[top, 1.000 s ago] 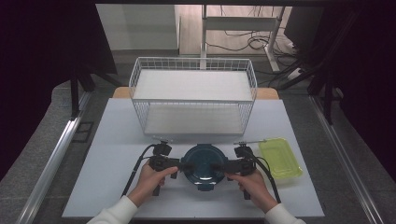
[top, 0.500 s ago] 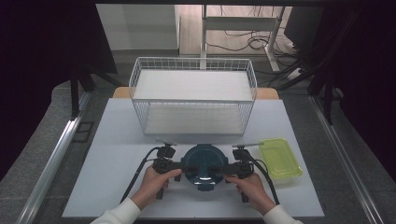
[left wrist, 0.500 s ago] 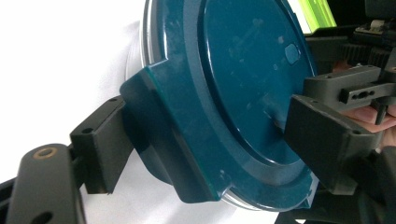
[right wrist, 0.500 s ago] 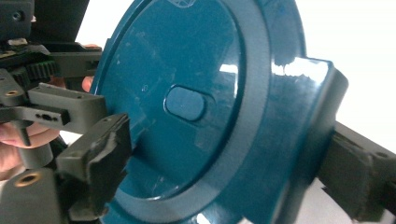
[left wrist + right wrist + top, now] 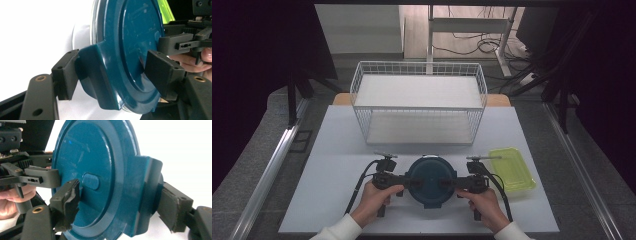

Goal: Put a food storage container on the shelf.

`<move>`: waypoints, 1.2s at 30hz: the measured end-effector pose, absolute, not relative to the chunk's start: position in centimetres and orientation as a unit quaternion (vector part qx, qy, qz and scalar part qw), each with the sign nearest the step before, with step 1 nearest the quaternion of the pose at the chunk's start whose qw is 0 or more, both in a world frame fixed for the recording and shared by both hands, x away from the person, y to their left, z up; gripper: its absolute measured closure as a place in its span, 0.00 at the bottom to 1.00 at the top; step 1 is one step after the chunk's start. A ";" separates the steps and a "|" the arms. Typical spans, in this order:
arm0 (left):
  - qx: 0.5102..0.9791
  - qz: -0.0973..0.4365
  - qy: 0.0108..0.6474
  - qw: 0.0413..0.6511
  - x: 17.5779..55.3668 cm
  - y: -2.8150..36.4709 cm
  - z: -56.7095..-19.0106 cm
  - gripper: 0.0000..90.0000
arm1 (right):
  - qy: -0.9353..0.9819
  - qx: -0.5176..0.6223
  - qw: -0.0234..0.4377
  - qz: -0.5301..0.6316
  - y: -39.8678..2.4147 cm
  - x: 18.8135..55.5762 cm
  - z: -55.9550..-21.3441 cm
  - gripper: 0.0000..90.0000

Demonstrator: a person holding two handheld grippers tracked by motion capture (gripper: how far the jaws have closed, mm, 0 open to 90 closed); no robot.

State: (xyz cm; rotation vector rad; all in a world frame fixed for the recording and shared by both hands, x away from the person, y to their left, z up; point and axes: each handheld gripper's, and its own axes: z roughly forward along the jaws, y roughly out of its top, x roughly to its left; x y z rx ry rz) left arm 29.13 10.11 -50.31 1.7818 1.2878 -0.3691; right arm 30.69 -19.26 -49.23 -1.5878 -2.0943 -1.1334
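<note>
A round container with a dark blue lid [image 5: 430, 181] sits on the white table near the front edge. Its lid [image 5: 130, 37] has a fold-down clip [image 5: 95, 72] on each side. My left gripper [image 5: 408, 181] comes in from the left. In the left gripper view its jaws [image 5: 112, 75] have just been closing, and one pad now presses the clip's outer face and the other the lid's top. My right gripper [image 5: 453, 182] mirrors it. Its jaws [image 5: 120, 200] have also just been closing, with the opposite clip [image 5: 147, 190] pinched between the pads.
A white wire basket [image 5: 419, 107] stands at the back middle of the table [image 5: 337, 150]. A shallow yellow-green tray [image 5: 512, 169] lies just right of my right gripper. Cables trail from both grippers toward the front edge.
Both hands have crept inward toward the lid, and each gripper's jaws have narrowed onto a side clip. The container has stayed in place.
</note>
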 end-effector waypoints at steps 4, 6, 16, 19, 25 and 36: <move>0.719 -0.132 0.515 0.449 28.5 10.0 -49.9 0.37 | -0.710 -0.559 0.136 -0.407 -19.7 29.9 -49.2 0.33; 0.719 -0.129 0.514 0.450 28.4 9.9 -49.8 0.38 | -0.706 -0.560 0.136 -0.412 -19.9 29.7 -49.2 0.34; 0.716 -0.124 0.516 0.454 27.9 10.0 -49.6 0.39 | -0.709 -0.556 0.122 -0.416 -19.9 29.1 -48.8 0.35; 0.718 -0.121 0.513 0.454 27.9 10.0 -49.6 0.39 | -0.713 -0.552 0.118 -0.417 -19.8 29.0 -48.7 0.35; 0.717 -0.117 0.511 0.460 27.8 10.0 -49.3 0.39 | -0.715 -0.546 0.109 -0.422 -19.8 28.9 -48.3 0.35; 0.720 -0.104 0.501 0.469 27.6 10.1 -48.4 0.40 | -0.721 -0.533 0.095 -0.433 -19.8 28.8 -47.5 0.35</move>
